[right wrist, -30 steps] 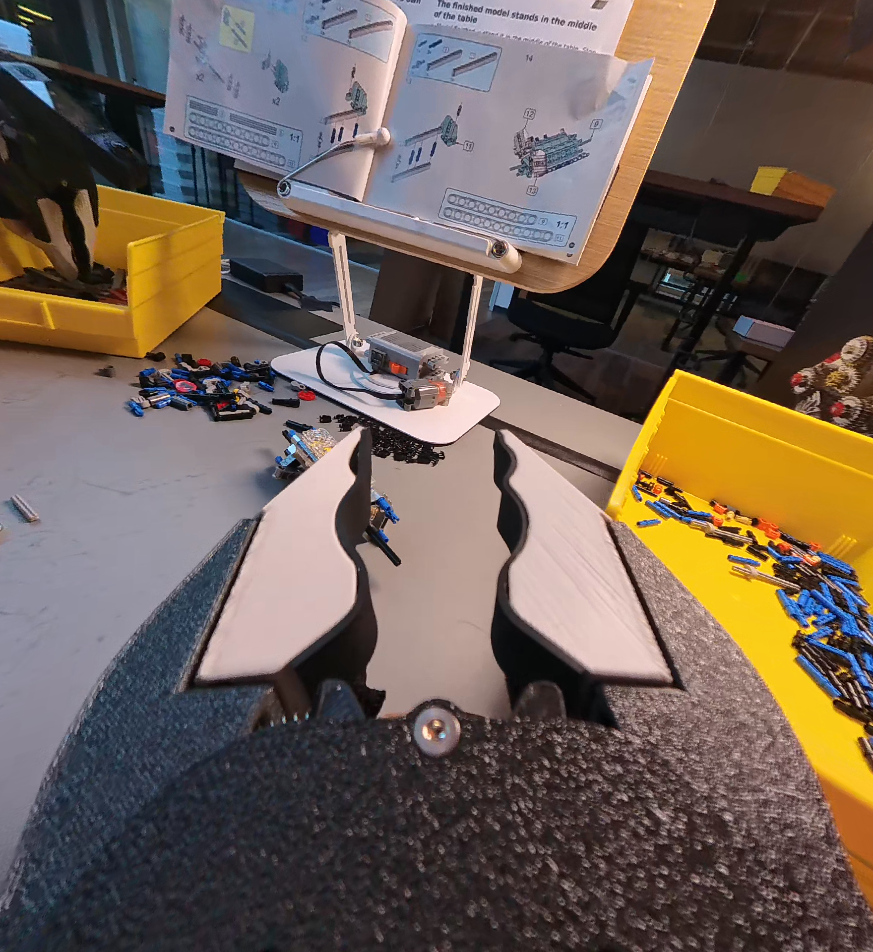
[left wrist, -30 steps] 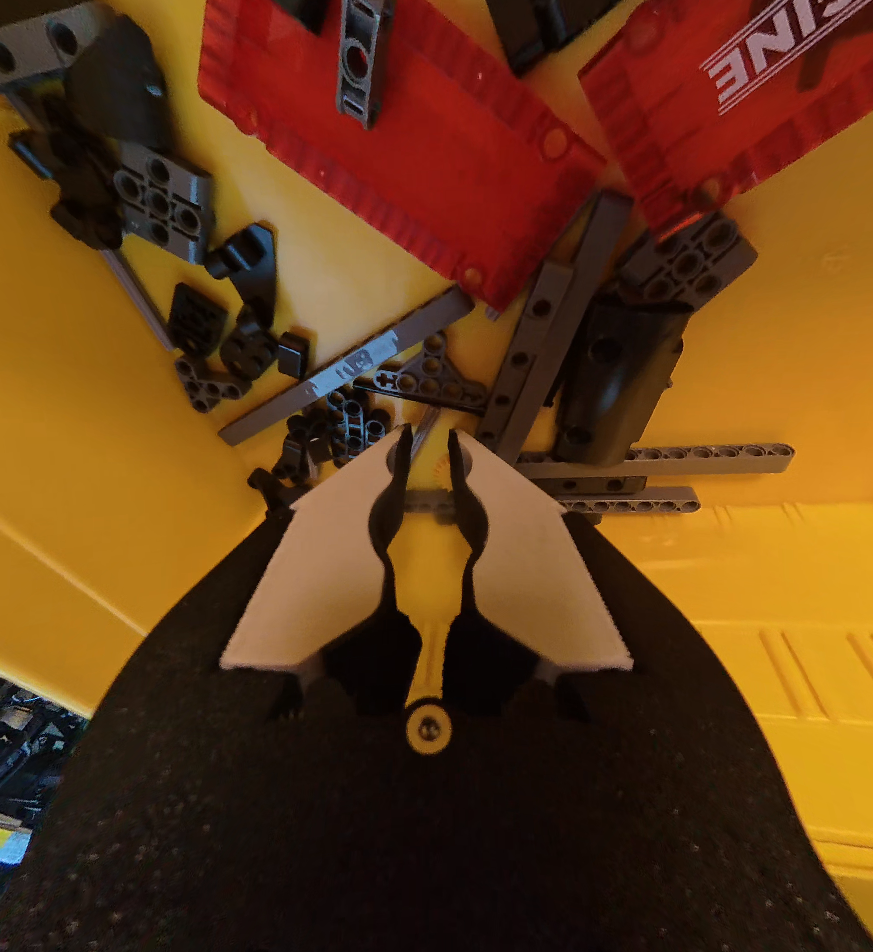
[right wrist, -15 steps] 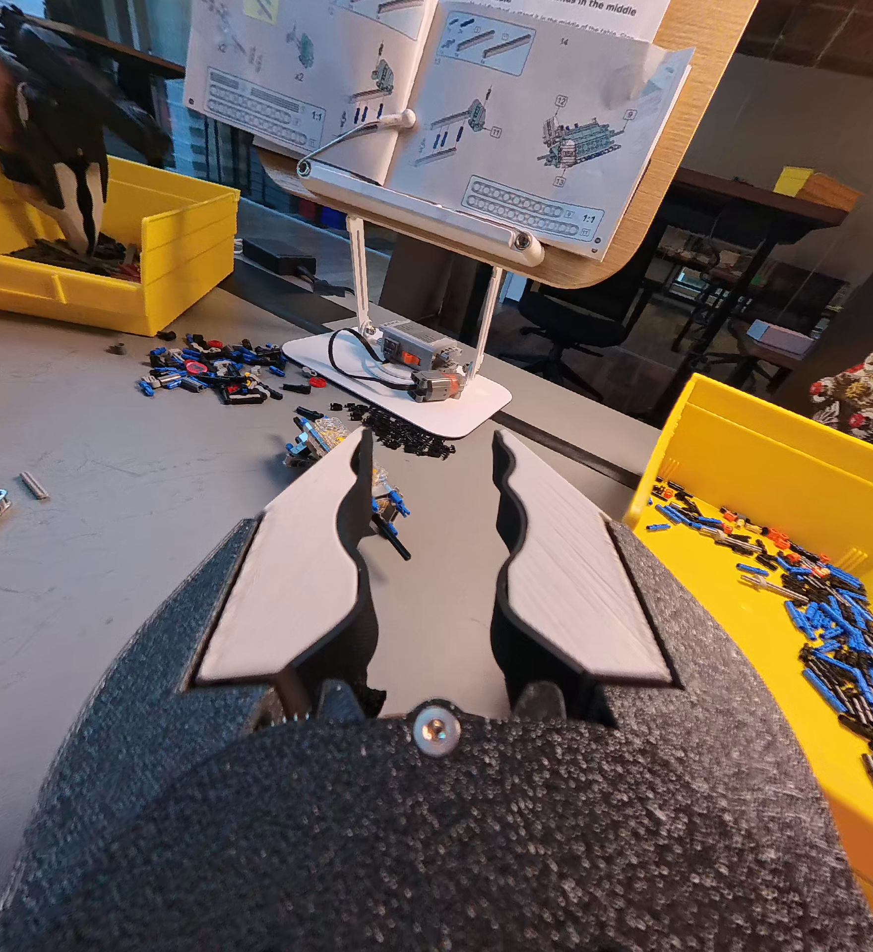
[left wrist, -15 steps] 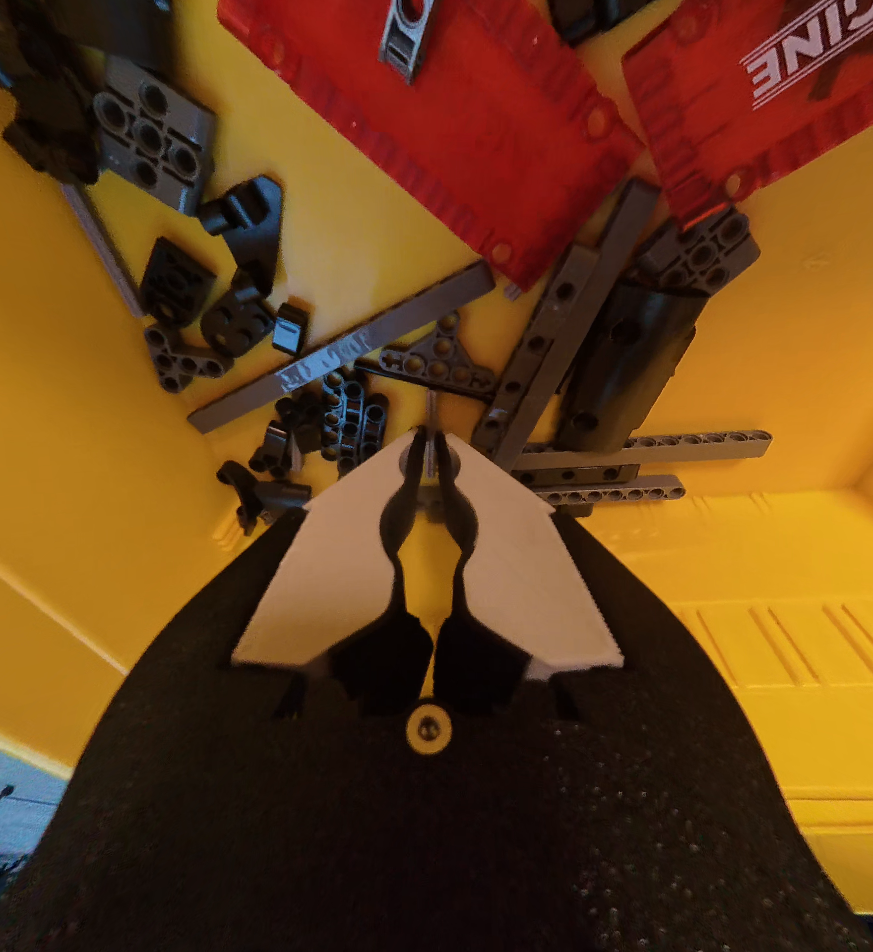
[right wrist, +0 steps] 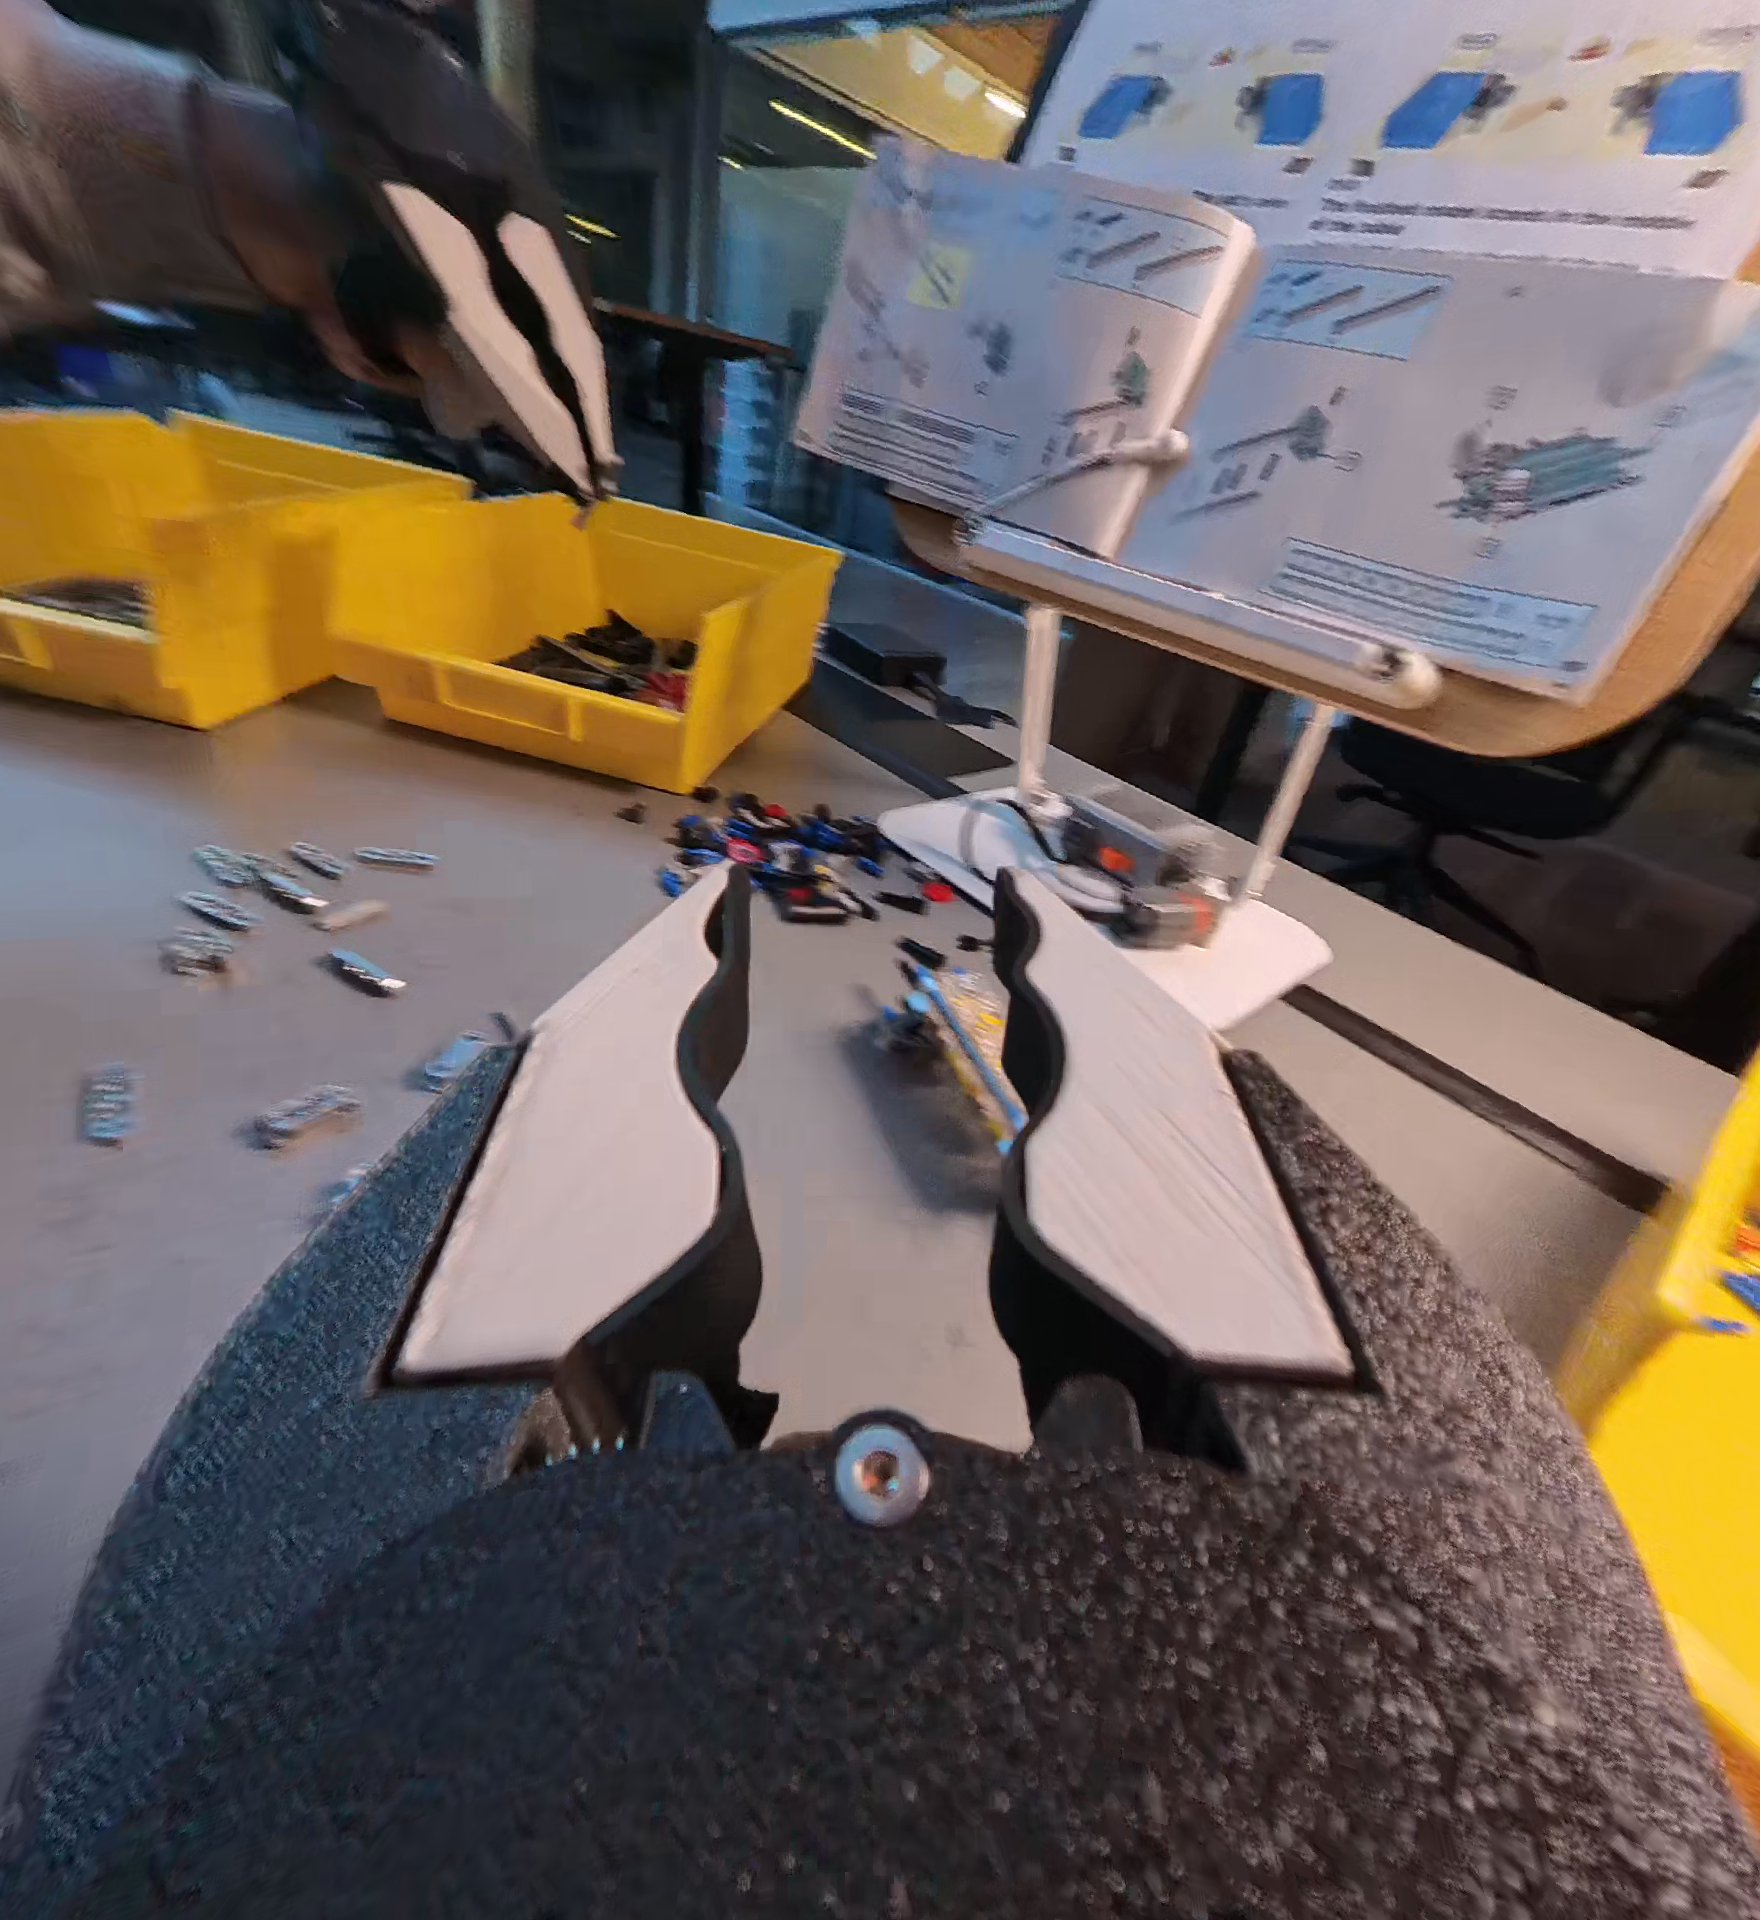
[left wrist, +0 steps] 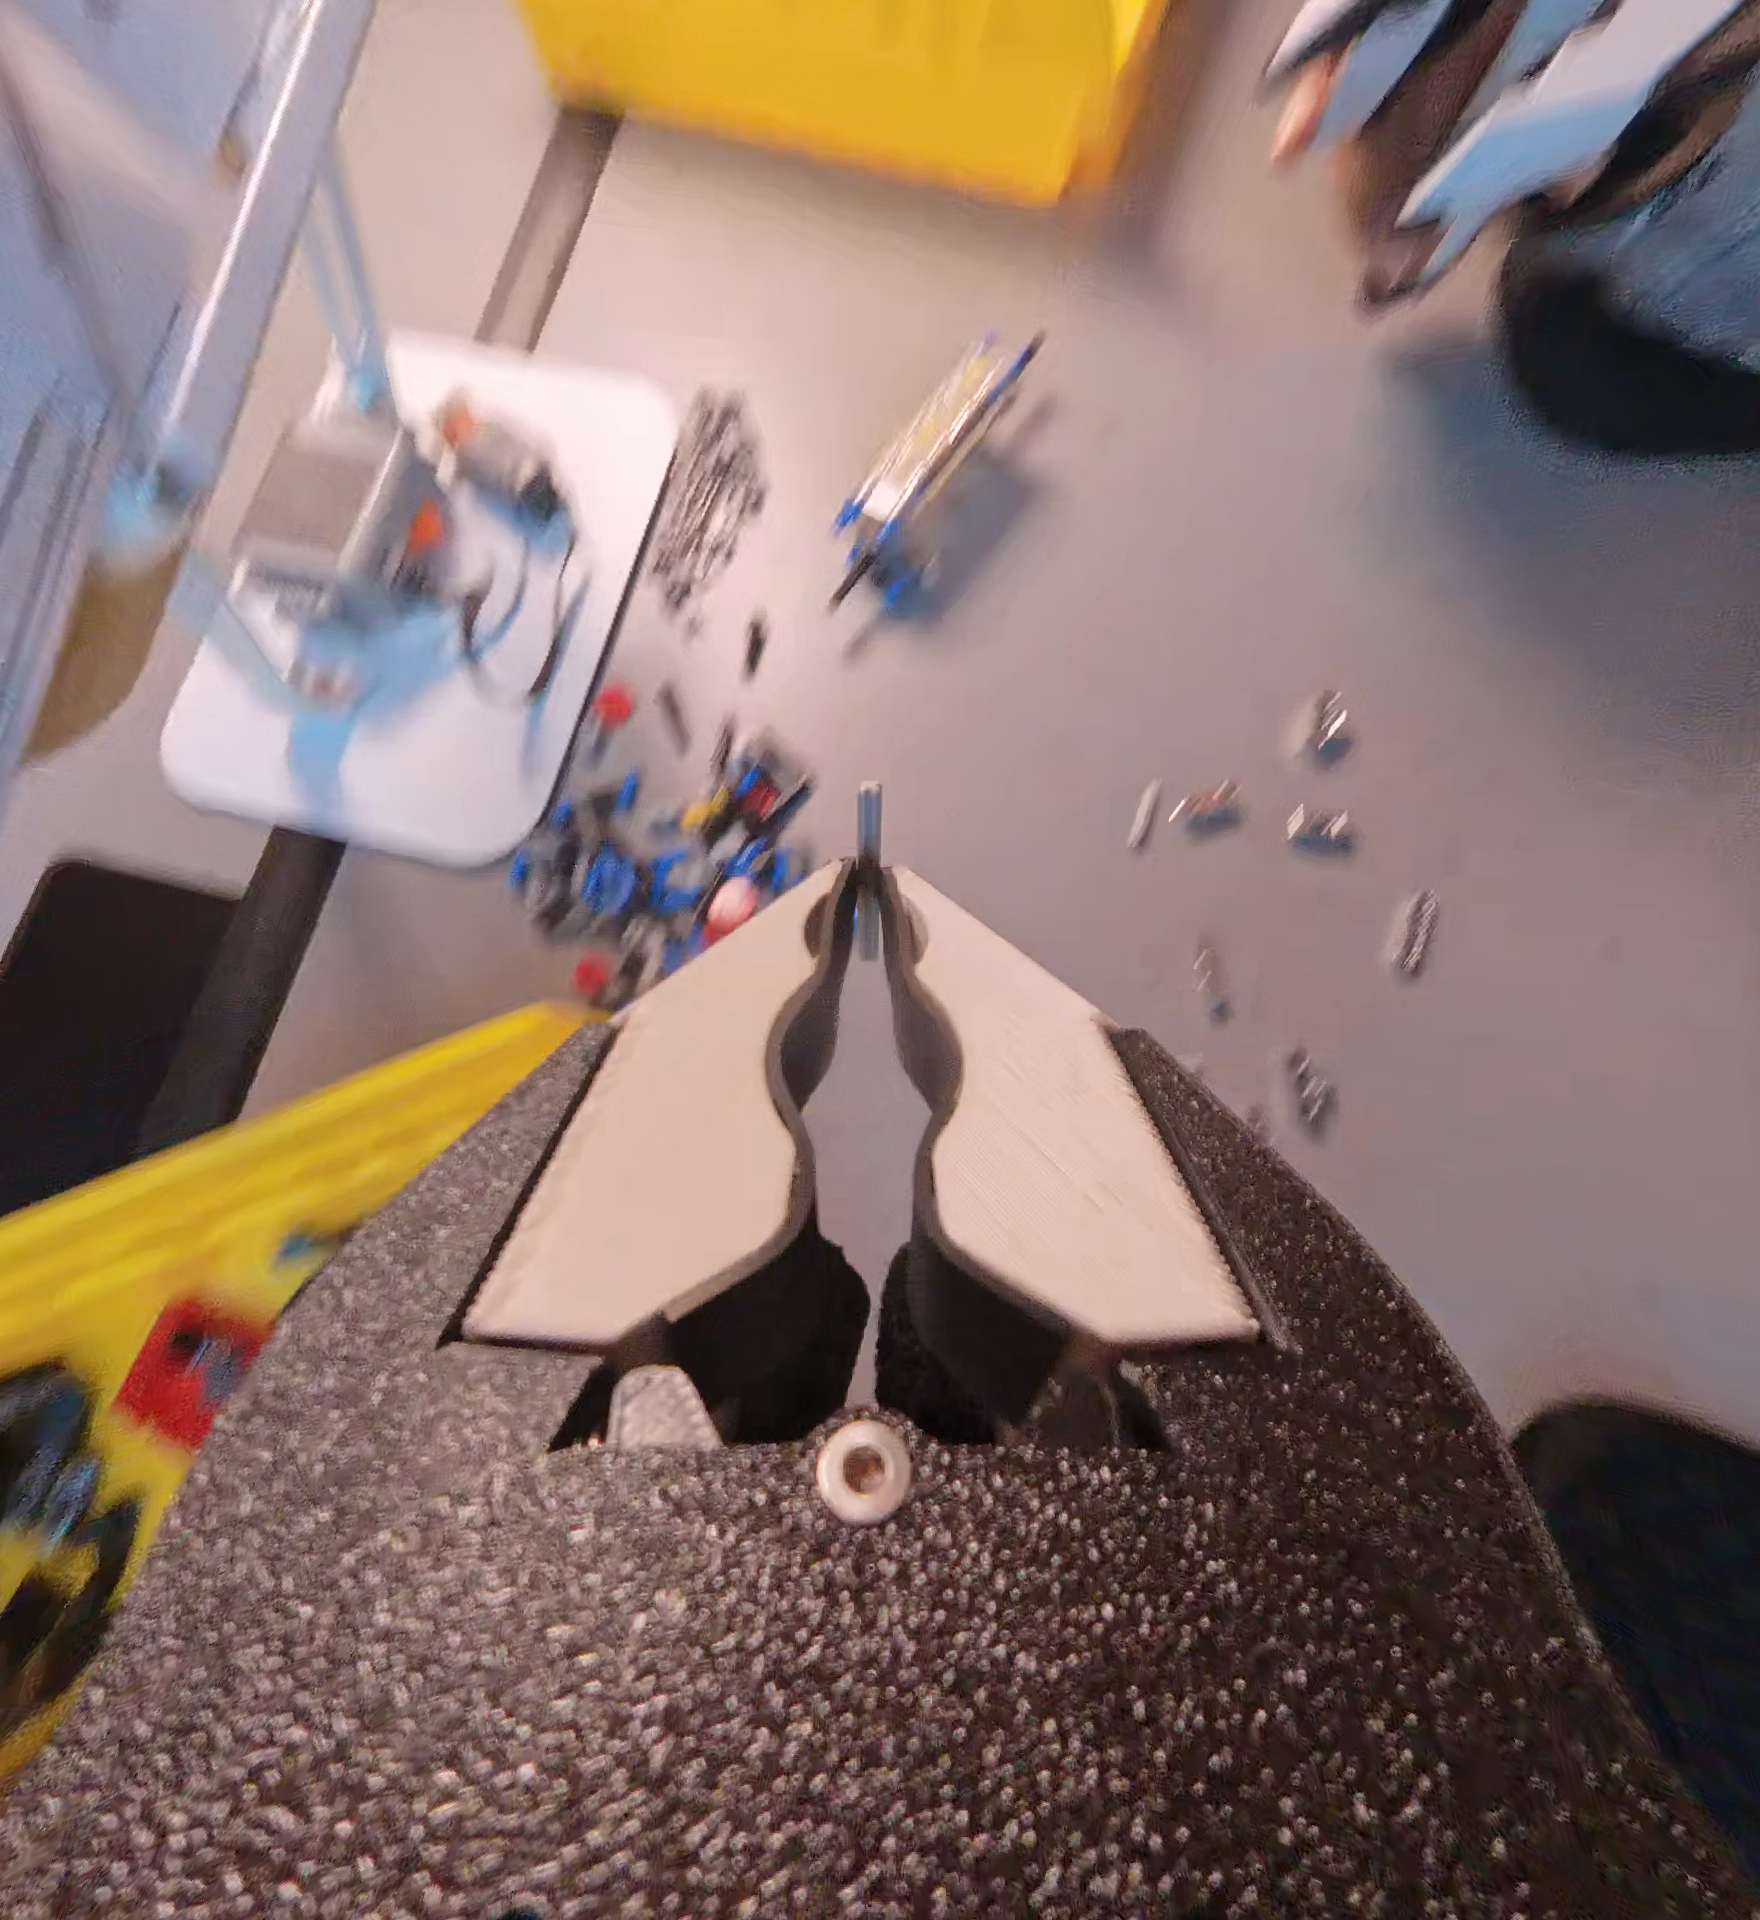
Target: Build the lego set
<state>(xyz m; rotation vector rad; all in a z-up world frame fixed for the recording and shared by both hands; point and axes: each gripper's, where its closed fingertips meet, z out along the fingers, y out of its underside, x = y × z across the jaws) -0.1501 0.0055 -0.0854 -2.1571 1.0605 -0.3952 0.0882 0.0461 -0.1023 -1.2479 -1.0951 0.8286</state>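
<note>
Currently a thin grey axle [left wrist: 868,869] is pinched at the very tips of the left gripper [left wrist: 863,896], above the table [left wrist: 1115,582] near the yellow bin [right wrist: 585,623]'s corner. Held so shallowly, it could be twisted loose and dropped among the scattered pieces [left wrist: 668,862]. The right gripper [right wrist: 868,914] is spread and empty.

Workshop: yellow parts bins [right wrist: 585,623], instruction stand [right wrist: 1375,436], grey worktable [right wrist: 180,1195].

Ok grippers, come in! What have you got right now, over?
Left gripper shut on small grey pin, above grey table. Right gripper open, empty, over small blue-and-yellow assembly. Loose pieces scattered ahead.
</note>
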